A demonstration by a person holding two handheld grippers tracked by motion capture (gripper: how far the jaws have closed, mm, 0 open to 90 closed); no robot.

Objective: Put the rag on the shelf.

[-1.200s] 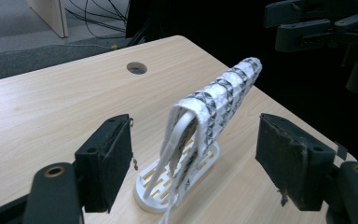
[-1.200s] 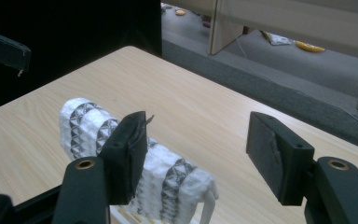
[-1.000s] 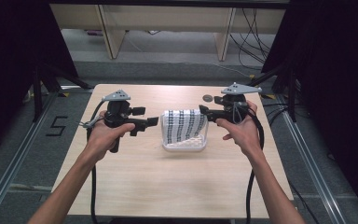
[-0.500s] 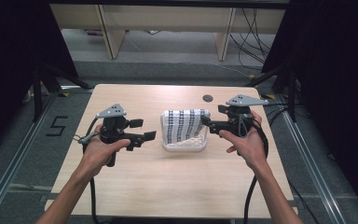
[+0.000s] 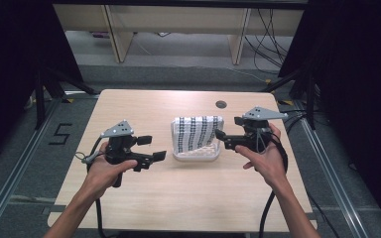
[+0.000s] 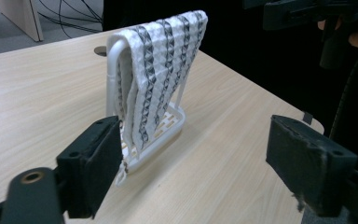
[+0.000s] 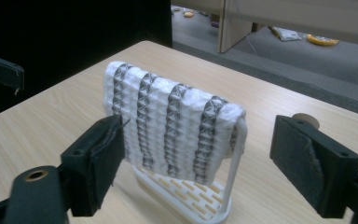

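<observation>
Two open claws, from the grippers outward. Held the left gripper [image 5: 153, 148] and the right gripper [image 5: 228, 127] with jaws spread wide, just opened further, nothing between the pads of either. Faced both inward toward the striped cloth [image 5: 196, 134], draped over the white rack [image 5: 198, 156] at mid-table [image 5: 178, 198]. Placed the right gripper just beside the rack's end, the left clearly farther off. Ran the cloth's top fold across the table, from one gripper toward the other, so met end-on by the left. Judged the right hand better placed for a next reach.
</observation>
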